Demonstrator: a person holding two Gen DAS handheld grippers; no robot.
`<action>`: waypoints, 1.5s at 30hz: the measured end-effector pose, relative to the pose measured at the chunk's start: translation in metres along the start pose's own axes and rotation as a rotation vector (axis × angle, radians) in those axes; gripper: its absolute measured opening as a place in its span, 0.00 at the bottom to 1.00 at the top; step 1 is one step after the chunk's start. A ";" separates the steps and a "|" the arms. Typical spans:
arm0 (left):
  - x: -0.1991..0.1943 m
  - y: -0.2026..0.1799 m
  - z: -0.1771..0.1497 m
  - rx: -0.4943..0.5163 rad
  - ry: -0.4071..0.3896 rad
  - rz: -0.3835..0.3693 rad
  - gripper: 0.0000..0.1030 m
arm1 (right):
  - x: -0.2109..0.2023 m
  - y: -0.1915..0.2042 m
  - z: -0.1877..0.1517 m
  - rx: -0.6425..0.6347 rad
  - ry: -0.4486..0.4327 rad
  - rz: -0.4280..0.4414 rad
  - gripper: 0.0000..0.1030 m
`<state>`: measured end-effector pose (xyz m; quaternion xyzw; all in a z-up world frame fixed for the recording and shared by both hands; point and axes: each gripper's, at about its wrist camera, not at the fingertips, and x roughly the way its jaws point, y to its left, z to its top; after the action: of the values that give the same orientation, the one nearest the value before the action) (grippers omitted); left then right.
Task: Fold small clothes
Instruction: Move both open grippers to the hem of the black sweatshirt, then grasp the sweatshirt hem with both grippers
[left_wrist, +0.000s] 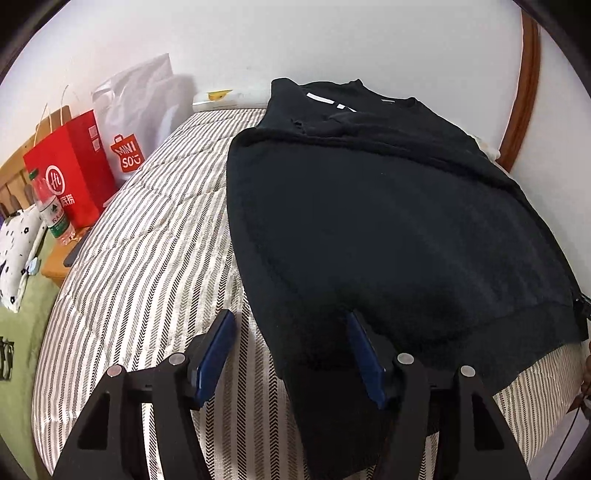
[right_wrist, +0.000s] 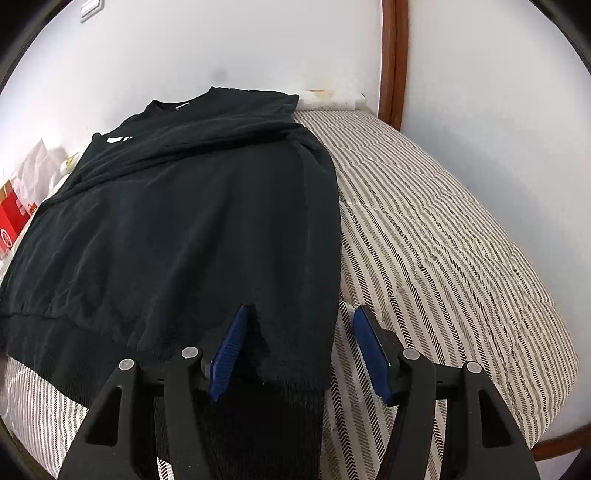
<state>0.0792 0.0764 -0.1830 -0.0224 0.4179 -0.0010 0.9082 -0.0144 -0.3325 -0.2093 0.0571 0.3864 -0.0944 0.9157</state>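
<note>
Sweatshirt hem straddled by two open claws

Laid flat on the striped bed (right_wrist: 443, 229), the black sweatshirt (left_wrist: 388, 221) is seen with its sleeves folded across the chest and its neck toward the wall. Its near corners are straddled by the left claw (left_wrist: 291, 350) and the right claw (right_wrist: 299, 347), both spread wide, nothing gripped. If only the top layer is pinched, the ribbed hem may be dragged unevenly and the folded sleeves pulled loose. Thick fabric may slip from the blue pads (right_wrist: 231, 350). Red bags (left_wrist: 74, 173) and a bottle (left_wrist: 48, 210) are seen well apart at the left.
</note>
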 end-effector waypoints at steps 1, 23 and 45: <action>0.000 0.000 0.000 0.003 0.000 -0.002 0.58 | 0.000 0.000 0.000 -0.002 0.000 -0.002 0.58; -0.001 -0.002 -0.002 -0.005 -0.004 0.008 0.61 | 0.003 0.002 0.003 -0.001 0.004 -0.013 0.58; -0.003 -0.013 -0.001 -0.075 0.003 0.039 0.36 | 0.009 0.004 0.017 -0.020 0.055 0.064 0.55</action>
<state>0.0767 0.0639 -0.1808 -0.0485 0.4194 0.0324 0.9059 0.0048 -0.3326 -0.2039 0.0629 0.4103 -0.0595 0.9078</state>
